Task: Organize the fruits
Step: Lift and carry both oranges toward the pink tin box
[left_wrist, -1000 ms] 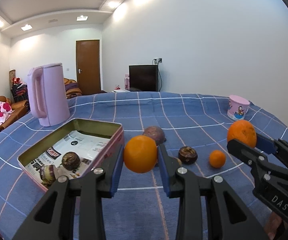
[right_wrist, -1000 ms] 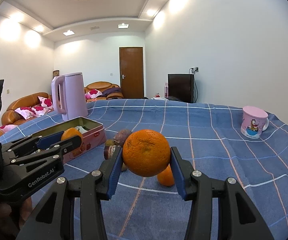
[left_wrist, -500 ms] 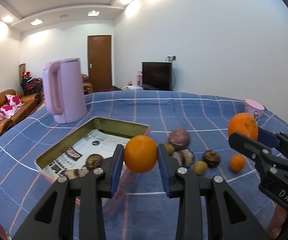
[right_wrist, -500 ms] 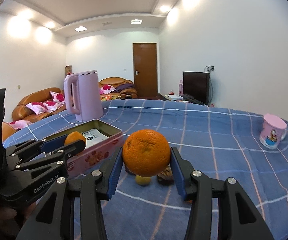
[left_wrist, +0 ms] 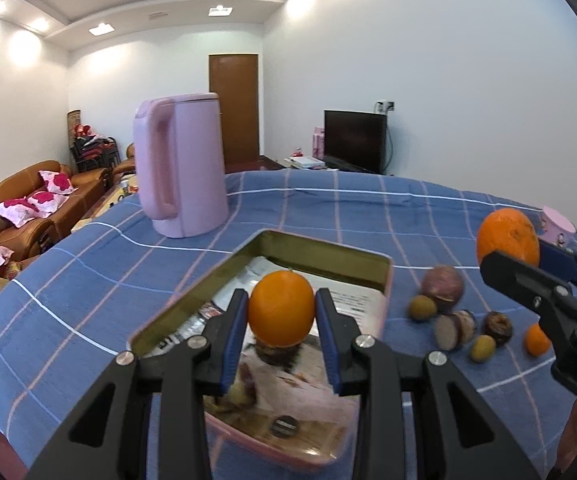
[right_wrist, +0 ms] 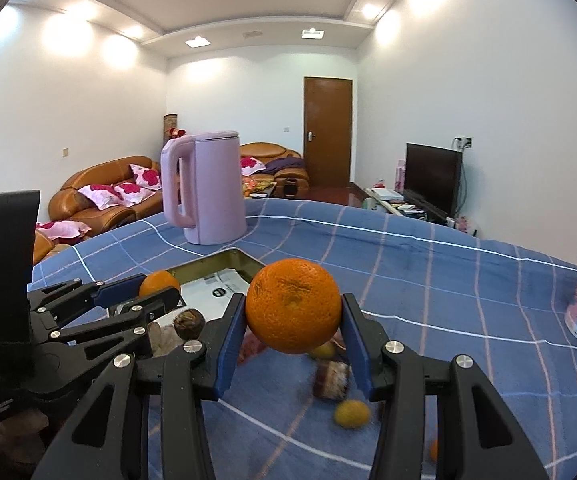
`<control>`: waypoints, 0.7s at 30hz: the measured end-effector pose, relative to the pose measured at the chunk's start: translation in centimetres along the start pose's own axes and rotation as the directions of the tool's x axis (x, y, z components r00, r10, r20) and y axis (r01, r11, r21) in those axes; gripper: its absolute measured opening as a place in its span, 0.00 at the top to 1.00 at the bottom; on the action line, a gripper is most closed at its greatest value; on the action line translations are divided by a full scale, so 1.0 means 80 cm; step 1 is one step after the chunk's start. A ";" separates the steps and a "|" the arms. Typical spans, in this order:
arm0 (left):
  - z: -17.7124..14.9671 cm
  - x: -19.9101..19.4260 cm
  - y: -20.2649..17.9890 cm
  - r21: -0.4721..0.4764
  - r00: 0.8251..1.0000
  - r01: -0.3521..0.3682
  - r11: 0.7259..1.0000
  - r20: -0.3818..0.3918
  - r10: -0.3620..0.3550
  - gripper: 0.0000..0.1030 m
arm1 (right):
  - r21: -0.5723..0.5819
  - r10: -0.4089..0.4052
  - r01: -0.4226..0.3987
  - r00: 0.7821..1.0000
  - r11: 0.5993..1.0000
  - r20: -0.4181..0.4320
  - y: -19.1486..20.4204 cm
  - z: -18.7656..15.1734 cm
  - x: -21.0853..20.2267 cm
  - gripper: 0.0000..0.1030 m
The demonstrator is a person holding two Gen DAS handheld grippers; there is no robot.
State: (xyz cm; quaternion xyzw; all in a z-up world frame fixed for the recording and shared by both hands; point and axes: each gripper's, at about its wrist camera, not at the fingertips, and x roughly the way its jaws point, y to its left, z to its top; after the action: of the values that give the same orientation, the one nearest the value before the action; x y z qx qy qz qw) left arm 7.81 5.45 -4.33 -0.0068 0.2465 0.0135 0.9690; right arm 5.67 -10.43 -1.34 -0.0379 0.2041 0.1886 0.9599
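While the left hand-held gripper (left_wrist: 281, 316) hangs over the tin (left_wrist: 330, 249), clamped on a small orange (left_wrist: 281, 308), the drop lies straight below. The tin holds a printed sheet and a few dark fruits. To its right, the right hand-held gripper (right_wrist: 291, 330) pinches a larger orange (right_wrist: 292, 305) above loose fruits on the tabletop (right_wrist: 428, 280).

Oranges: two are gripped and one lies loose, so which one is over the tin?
The left claw's orange: it hangs above the open tin. The right claw's bigger orange is over the cloth; the tiny one lies there.
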 end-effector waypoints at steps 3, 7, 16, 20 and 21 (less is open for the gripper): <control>0.004 0.008 0.011 -0.003 1.000 -0.015 1.000 -0.010 0.014 0.65 | 0.002 0.024 -0.024 1.000 1.000 -0.015 0.007 0.007 0.016 0.53; 0.011 0.020 0.022 0.002 0.999 -0.027 1.000 -0.023 0.027 0.65 | -0.005 0.045 -0.045 0.999 0.999 -0.030 0.014 0.015 0.034 0.53; 0.019 0.045 0.039 0.009 0.996 -0.036 0.999 -0.079 0.037 0.66 | -0.016 0.071 -0.072 0.995 0.997 -0.074 0.030 0.022 0.078 0.53; 0.022 0.053 0.044 0.008 0.995 -0.042 0.999 -0.095 0.042 0.65 | -0.013 0.077 -0.079 0.993 0.997 -0.095 0.032 0.021 0.095 0.53; 0.023 0.055 0.045 0.009 0.994 -0.043 0.999 -0.099 0.043 0.66 | -0.012 0.080 -0.081 0.992 0.997 -0.100 0.033 0.021 0.099 0.53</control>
State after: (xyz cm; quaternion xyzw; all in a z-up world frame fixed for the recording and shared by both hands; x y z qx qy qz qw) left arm 12.42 9.14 -4.85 0.0011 0.2943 0.0332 0.9551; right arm 11.98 -5.03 -3.02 -0.0469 0.2515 0.2268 0.9397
